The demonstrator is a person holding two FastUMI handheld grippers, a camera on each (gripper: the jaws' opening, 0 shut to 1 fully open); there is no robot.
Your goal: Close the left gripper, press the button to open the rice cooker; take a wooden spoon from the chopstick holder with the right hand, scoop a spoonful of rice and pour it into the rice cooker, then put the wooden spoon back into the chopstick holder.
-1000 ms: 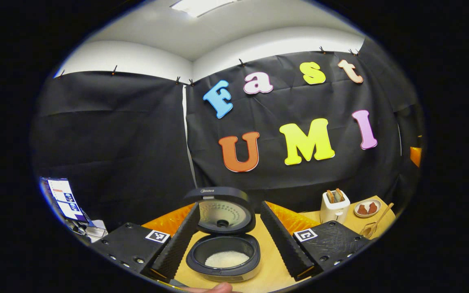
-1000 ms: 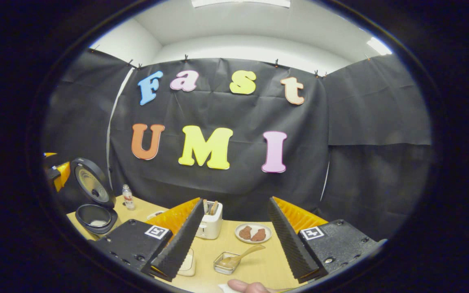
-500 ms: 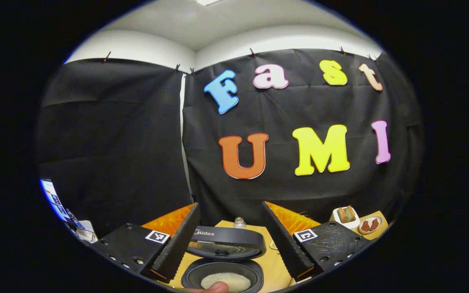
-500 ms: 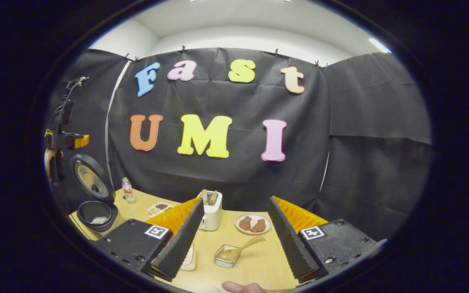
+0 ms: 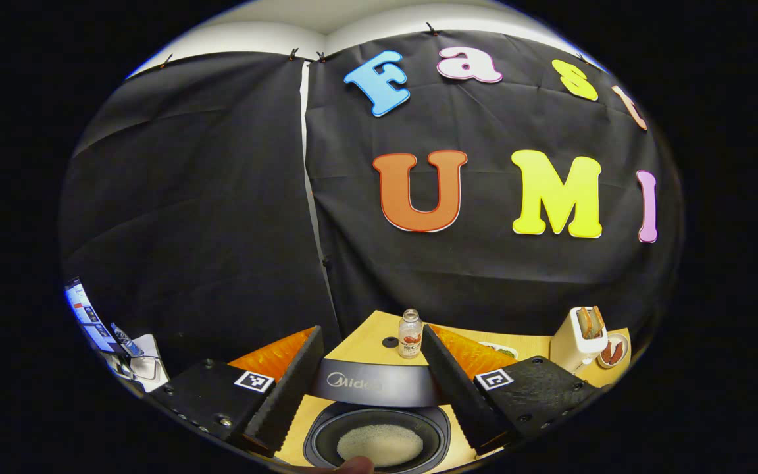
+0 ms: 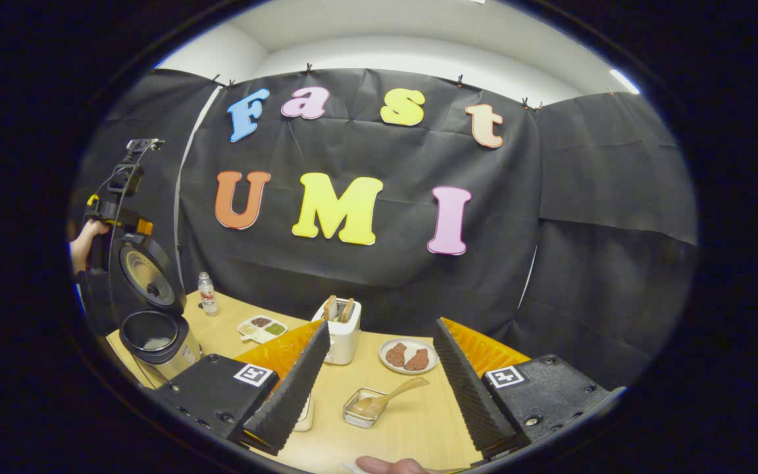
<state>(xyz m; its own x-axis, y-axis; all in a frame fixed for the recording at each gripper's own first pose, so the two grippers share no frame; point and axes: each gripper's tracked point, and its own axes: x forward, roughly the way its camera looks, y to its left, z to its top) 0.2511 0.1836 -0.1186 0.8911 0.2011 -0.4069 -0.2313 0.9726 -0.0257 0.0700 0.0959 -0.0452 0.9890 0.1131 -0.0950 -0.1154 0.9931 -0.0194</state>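
With lid up, rice cooker (image 5: 379,441) sits directly below left hand-held gripper (image 5: 369,378), white rice in pot. Left jaws spread wide, empty, straddling lid edge. Right hand-held gripper (image 6: 379,382) far right of cooker (image 6: 155,336), jaws wide apart, empty. Wooden spoon (image 6: 389,398) lies in small glass dish (image 6: 366,416) on surface (image 6: 418,428), right of cooker, between right fingers. Risk: left gripper close above lid, could knock it shut; spoon handle slanted, may slip on pinch.

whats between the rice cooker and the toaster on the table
In the right gripper view, a small bottle and a divided condiment dish sit between the rice cooker and toaster.
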